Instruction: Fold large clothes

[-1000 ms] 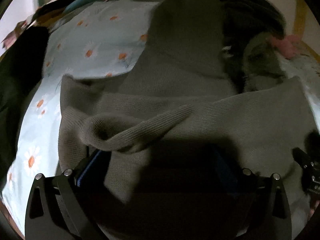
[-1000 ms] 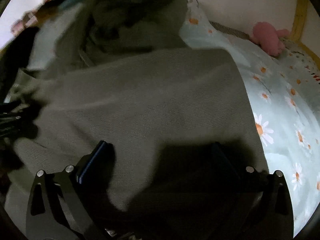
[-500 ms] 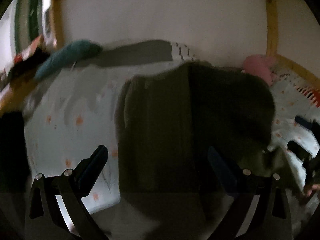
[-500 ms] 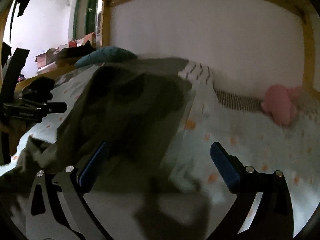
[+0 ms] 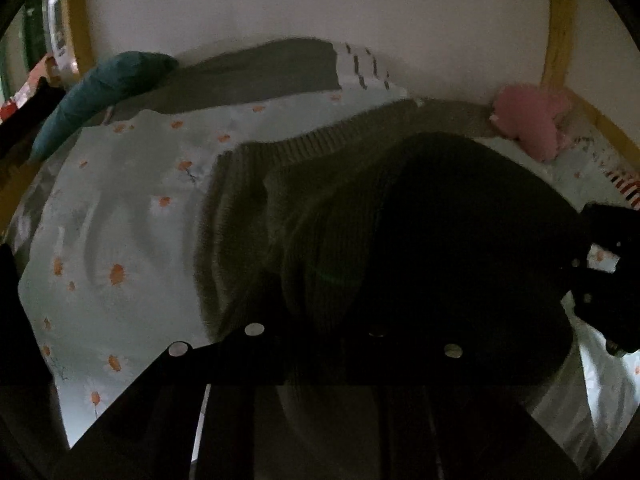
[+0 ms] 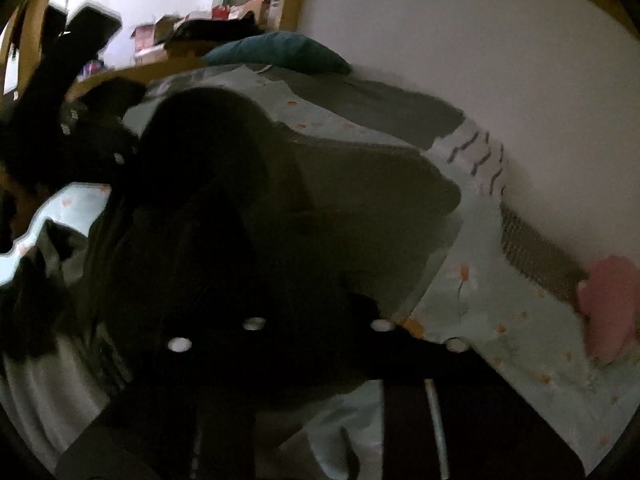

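Grey-green knit sweater hangs bunched in front of both cameras, its lower part trailing onto the daisy-print bedsheet; ribbed hem edge shows toward the wall.

Left gripper: jaws closing, arms drawn in to the middle, knit bunched over them — pinching cloth, as far as the dim view allows. Right gripper: arms likewise drawn together, pressed on a dark fold of the same sweater.

Risks, as judgement:
- Both grips sit in thick bunched knit, not on a clean edge; a layer may slide out when the cloth is spread, dropping one side.
- Held points may not be matching corners — the fold would then land skewed.
- Dark, blurred views hide the pinch points; a poor bite would go unnoticed.
- The hanging part may drag and wrinkle the sheet, or catch the pink plush toy near the wall.

Containers: none in view. Bed bears a teal pillow and grey blanket.
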Demonstrator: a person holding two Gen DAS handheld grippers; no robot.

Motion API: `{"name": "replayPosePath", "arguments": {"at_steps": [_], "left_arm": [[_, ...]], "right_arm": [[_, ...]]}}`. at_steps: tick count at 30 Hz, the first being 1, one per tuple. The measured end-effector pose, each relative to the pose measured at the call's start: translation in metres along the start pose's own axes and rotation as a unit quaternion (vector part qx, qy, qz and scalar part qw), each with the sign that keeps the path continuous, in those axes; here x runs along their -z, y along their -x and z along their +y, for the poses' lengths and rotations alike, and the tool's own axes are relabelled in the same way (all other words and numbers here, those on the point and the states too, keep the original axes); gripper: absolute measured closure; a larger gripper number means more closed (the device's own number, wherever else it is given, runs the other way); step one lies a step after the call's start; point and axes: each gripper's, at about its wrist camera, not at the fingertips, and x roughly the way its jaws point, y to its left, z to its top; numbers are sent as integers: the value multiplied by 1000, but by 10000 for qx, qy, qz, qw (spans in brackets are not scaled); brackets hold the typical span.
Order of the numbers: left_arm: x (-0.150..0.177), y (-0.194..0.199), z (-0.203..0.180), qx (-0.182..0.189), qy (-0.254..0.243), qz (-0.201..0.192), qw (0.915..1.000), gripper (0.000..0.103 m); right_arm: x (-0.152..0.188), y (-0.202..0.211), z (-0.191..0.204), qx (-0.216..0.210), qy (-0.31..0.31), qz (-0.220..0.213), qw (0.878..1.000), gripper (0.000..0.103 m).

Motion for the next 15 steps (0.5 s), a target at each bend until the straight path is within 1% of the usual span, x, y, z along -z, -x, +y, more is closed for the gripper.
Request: {"name": "replayPosePath", "arguments": {"at_steps": [2, 3, 4, 5, 6, 7, 8, 9, 10, 11, 12, 13, 14, 15], "left_arm": [[2, 21, 3, 38, 44, -285, 9996, 89], [1, 31, 4, 89, 70, -411, 9991, 89], [4, 50, 1, 173, 66, -642, 9978, 89], [11, 74, -3, 217, 14, -971, 9950, 89], [16, 89, -6, 235, -21, -1215, 9923, 89], [30, 113, -11, 228, -81, -1535, 9879, 89], [42, 125, -14, 180, -82, -1696, 9853, 89], [55, 133, -14, 137, -16, -1757, 9843, 88], [72, 136, -10, 110, 144, -1706, 9852, 88], [86, 132, -5, 52, 295, -1549, 9875, 88], [95, 127, 1, 13, 421, -1431, 9888, 88], [111, 120, 11, -10, 710, -1271, 9894, 88], [125, 111, 19, -5, 977, -1024, 9899, 87], [134, 104, 24, 8, 1113, -852, 9901, 87]], "right_arm": [[-3, 14, 9, 762, -24, -291, 9967, 92], [-8, 30, 12, 1225, -204, -630, 9903, 93], [-13, 47, 14, 1550, -432, -976, 9821, 93], [-19, 66, 18, 1899, -650, -1334, 9705, 93], [-23, 96, 28, 2424, -892, -1945, 9463, 93], [-23, 114, 40, 2722, -945, -2314, 9292, 93], [-23, 127, 56, 2899, -845, -2580, 9177, 93], [-20, 136, 77, 2982, -621, -2730, 9125, 93], [-14, 140, 98, 3012, -386, -2758, 9120, 93], [-10, 140, 111, 3001, -207, -2731, 9137, 93], [2, 139, 135, 3090, 128, -2688, 9122, 93], [14, 138, 155, 3102, 422, -2630, 9126, 93], [28, 137, 174, 3094, 661, -2565, 9133, 93], [39, 136, 186, 3045, 784, -2500, 9158, 93]]}}
